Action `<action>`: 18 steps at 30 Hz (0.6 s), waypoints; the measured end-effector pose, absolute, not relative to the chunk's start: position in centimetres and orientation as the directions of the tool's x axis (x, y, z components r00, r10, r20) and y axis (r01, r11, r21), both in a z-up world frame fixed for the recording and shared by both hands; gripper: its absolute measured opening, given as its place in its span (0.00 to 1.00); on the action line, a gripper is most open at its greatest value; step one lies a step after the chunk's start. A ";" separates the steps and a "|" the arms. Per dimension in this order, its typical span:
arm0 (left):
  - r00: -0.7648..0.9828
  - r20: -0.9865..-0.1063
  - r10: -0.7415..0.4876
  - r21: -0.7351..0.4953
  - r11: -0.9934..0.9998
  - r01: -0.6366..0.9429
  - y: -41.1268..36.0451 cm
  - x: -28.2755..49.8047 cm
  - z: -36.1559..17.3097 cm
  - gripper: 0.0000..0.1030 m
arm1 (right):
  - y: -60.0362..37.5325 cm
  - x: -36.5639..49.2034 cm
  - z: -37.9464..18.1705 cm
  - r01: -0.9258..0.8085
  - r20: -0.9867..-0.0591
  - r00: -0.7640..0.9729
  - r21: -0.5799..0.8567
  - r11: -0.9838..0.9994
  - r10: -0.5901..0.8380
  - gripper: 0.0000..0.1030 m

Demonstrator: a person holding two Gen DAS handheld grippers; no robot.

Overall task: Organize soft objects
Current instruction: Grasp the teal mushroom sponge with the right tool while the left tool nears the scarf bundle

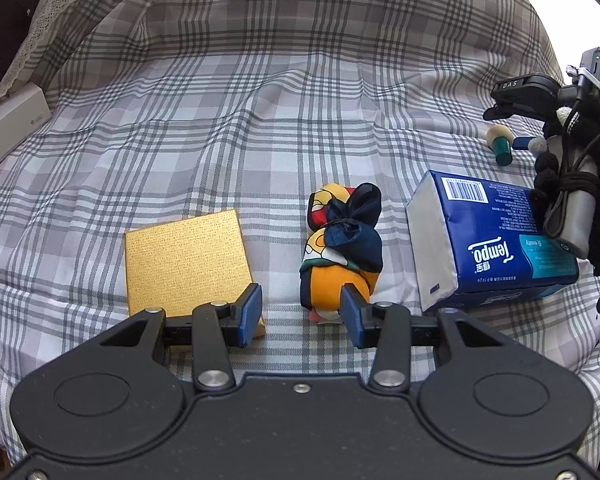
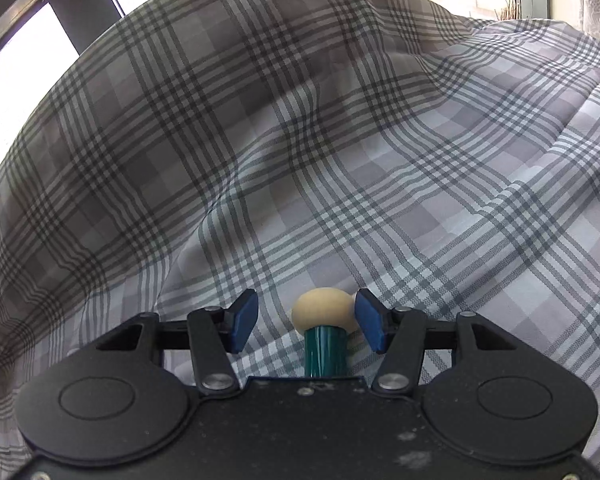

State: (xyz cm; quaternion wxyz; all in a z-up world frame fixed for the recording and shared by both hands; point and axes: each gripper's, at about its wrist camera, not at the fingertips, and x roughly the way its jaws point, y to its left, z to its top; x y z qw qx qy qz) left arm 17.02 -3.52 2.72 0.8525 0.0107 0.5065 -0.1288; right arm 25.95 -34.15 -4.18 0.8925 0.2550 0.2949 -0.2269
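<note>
Two grippers are working over a bed covered in a grey plaid sheet [image 1: 284, 92], and the step in hand looks like the pickup of a small mushroom-shaped toy [image 2: 324, 330] with a cream cap and a green stem. In the right wrist view the right gripper [image 2: 306, 320] is pointing down at the sheet with the toy lying between its blue pads; the right pad is sitting against the cap's edge or just beside it, I cannot tell which, while the left pad is standing clear, so the claw is not yet clenched on anything. The next move, as I judge it, calls for closing on the cap or stem squarely, since the rounded cap could slip sideways out of the pads.

In the left wrist view the left gripper [image 1: 302, 316] is hanging released and tilted steeply down, empty, its right finger overlapping the near end of a knotted patterned cloth bundle [image 1: 340, 240]. A gold square pad [image 1: 186, 260] is lying to the left of the bundle, a blue Tempo tissue pack [image 1: 488, 240] to its right, and beyond the pack a gloved hand [image 1: 564, 168] is holding the right tool over the toy [image 1: 502, 144]. A white box [image 1: 12, 120] is resting at the bed's far left edge.
</note>
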 end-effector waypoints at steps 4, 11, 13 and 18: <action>0.448 -0.867 -0.220 -0.124 0.965 0.233 -3.9 17.7 2.8 0.43 | -33.4 26.0 -4.6 0.580 -0.669 0.677 0.229 0.781 -0.307 0.47; 0.435 -0.869 -0.238 -0.148 0.962 0.231 -4.9 19.7 2.9 0.43 | -34.3 26.4 -5.4 0.597 -0.708 0.653 0.261 0.759 -0.269 0.36; 0.427 -0.871 -0.243 -0.158 0.961 0.225 -5.2 20.4 2.8 0.43 | -34.4 26.3 -5.5 0.593 -0.699 0.663 0.272 0.758 -0.268 0.35; 0.422 -0.878 -0.225 -0.141 0.965 0.222 -6.2 21.4 2.4 0.43 | -34.2 26.2 -5.7 0.581 -0.670 0.690 0.287 0.761 -0.274 0.34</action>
